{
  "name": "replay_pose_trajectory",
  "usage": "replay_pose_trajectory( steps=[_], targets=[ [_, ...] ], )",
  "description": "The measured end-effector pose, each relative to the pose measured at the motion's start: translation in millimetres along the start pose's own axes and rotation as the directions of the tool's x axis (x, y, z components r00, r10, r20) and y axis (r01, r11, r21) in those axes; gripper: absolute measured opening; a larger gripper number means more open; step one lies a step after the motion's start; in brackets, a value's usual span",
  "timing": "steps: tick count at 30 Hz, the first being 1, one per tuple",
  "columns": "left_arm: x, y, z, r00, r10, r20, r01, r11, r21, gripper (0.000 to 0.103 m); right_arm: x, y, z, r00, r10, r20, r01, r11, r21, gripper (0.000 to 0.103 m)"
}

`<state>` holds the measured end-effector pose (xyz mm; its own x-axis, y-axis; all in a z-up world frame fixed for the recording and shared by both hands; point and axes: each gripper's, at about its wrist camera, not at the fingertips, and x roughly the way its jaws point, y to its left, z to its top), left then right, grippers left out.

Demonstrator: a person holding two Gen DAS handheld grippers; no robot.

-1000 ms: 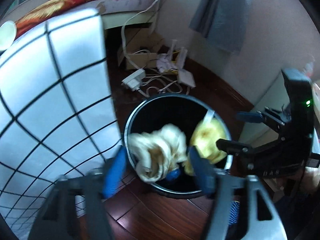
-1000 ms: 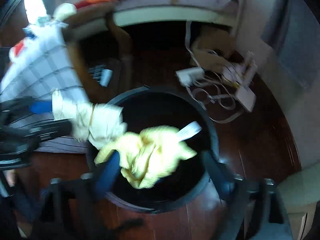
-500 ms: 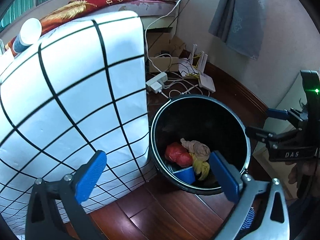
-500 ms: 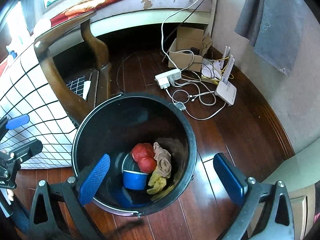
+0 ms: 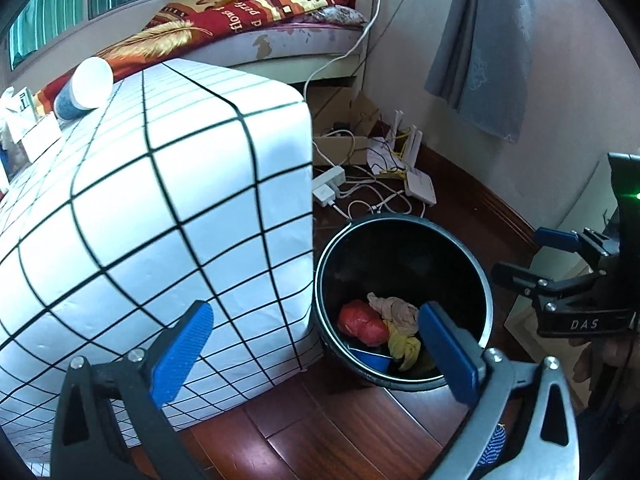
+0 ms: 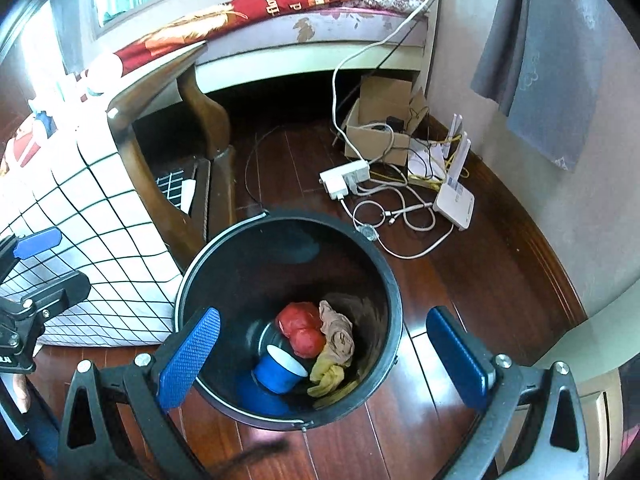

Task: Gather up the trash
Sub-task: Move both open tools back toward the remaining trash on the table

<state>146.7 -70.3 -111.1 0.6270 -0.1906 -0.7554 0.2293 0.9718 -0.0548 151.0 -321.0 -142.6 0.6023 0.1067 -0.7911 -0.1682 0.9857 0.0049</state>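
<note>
Blue cup (image 5: 370, 358) mostly hidden behind the bin's near rim (image 5: 356, 354), yellow rag (image 6: 328, 376) partly under beige cloth (image 6: 338, 334), cardboard box (image 6: 380, 120) contents unclear

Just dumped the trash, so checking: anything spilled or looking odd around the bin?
Nothing spilled: the rags, red lumps and blue cup all lie inside the bin. The only untidy spot is the cable tangle on the floor behind it.

- A white cloth with a black grid (image 5: 160, 216) drapes the worktop on the left.
- A white cup (image 5: 90, 85) lies on its side at the far end of the cloth.
- A power strip (image 6: 345, 178), a white router (image 6: 454, 198) and a cardboard box (image 6: 380, 120) sit among cables on the dark wood floor (image 6: 480, 264).
- A grey cloth (image 5: 484, 48) hangs on the right wall.
- A bed with a red patterned blanket (image 6: 280, 4) lies far back.
</note>
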Motion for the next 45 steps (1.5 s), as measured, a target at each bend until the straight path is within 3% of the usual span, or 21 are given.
replay_pose_trajectory(
  steps=[24, 37, 39, 45],
  targets=[
    [-72.9, 45.3, 6.8, 0.986, 0.103, 0.132, -0.092, 0.992, -0.085, 0.103, -68.4, 54.8, 29.2, 0.980, 0.055, 0.193, -0.051, 0.998, -0.026, 0.103],
    [-113.4, 116.3, -10.1, 0.958, 0.200, 0.206, -0.159, 0.967, -0.201, 0.098, -88.5, 89.5, 62.2, 0.953, 0.108, 0.283, -0.105, 0.994, -0.029, 0.103],
    [-117.2, 132.7, -14.1, 0.956, 0.215, 0.201, -0.169, 0.960, -0.224, 0.090, -87.2, 102.8, 69.0, 0.949, 0.139, 0.284, -0.132, 0.990, -0.042, 0.103],
    [-132.1, 185.1, -23.8, 0.938, 0.283, 0.200, -0.218, 0.931, -0.294, 0.086, -79.0, 159.1, 89.6, 0.933, 0.236, 0.271, -0.203, 0.969, -0.144, 0.103]
  ],
)
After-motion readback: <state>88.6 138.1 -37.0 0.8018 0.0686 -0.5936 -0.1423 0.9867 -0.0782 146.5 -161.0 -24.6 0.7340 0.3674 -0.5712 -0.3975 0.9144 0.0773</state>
